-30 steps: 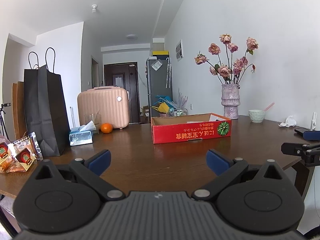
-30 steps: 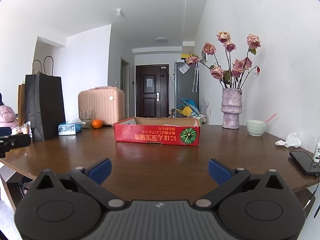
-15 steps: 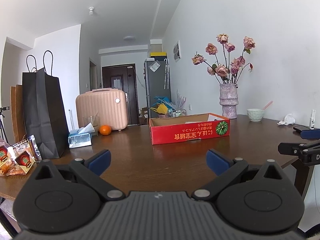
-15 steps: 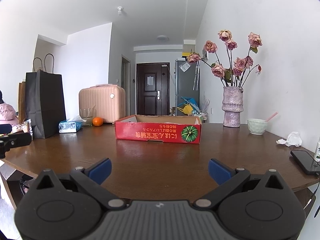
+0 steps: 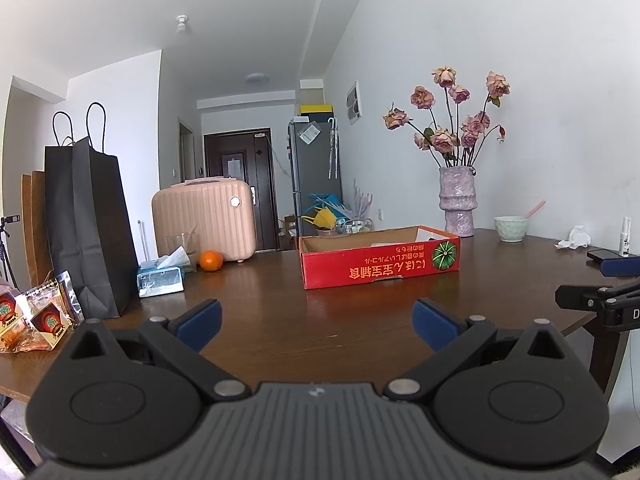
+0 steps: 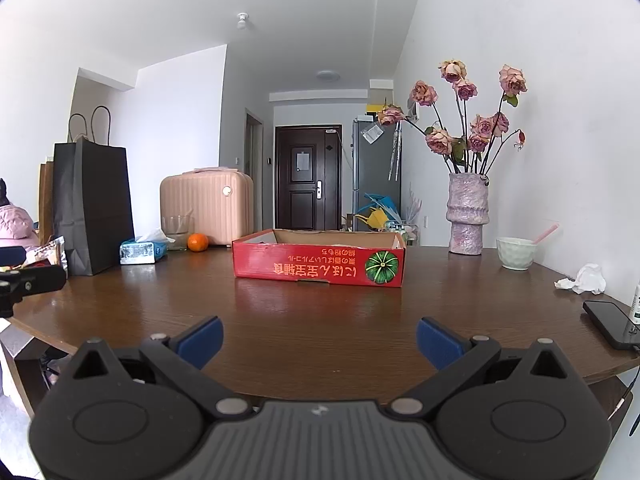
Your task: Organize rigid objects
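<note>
My left gripper (image 5: 316, 320) and right gripper (image 6: 319, 334) both gape wide, empty, above the wooden table's (image 6: 320, 312) near edge; red cardboard tray (image 6: 319, 264) mid-table.

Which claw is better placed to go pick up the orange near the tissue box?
Likely the left claw: open, empty, and on the table's left side, where the orange sits. The right claw faces the red box.

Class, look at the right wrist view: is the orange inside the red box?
No. The orange sits on the table, left of the red box.
</note>
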Demonstrator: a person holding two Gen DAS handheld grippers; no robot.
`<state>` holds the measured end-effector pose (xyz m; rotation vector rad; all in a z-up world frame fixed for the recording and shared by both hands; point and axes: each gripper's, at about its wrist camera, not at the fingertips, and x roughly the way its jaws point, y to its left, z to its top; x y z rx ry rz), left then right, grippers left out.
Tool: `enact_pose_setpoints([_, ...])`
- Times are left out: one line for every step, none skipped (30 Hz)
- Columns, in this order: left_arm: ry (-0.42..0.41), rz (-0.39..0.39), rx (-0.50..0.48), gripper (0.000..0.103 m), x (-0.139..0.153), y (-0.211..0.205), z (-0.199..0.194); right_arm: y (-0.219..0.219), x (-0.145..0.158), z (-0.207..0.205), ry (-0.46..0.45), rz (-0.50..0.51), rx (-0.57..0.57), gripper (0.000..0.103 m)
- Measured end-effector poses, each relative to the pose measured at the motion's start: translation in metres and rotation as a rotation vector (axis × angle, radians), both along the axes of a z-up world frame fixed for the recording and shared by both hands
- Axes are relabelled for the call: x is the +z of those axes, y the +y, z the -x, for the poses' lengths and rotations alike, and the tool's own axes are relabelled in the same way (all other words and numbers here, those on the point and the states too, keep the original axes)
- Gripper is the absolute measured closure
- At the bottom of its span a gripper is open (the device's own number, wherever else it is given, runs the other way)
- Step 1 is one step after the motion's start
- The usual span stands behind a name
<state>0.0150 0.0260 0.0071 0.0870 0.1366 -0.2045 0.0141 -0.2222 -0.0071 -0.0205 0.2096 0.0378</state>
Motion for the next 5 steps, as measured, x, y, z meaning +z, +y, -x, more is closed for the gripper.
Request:
enact_pose_setpoints([0.002,0.003,-0.001,0.0,0.0004,0.0004,-0.0005,0.0,0.0001,0.0001,0.0,0.0,0.0,0.0])
enact_pose_setpoints([0.007,0.008,-0.001,0.0,0.0007,0.0011,-0.0015,0.0001,0.0001,0.0002,0.0,0.0,0.0,0.0])
enact_pose_setpoints([0.012,0.015,0.001,0.0,0.001,0.0021,-0.0026,0.0001,0.0001,0.0003,0.0,0.001,0.001,0.0])
enact_pose_setpoints([0.017,0.02,0.003,0.0,0.0008,0.003,-0.0034,0.0,0.0001,0.0003,0.0,0.001,0.001,0.0])
enact_pose_setpoints([0.019,0.021,0.004,0.0,0.0005,0.0041,-0.0038,0.0001,-0.0001,0.0002,-0.001,0.001,0.001,0.0])
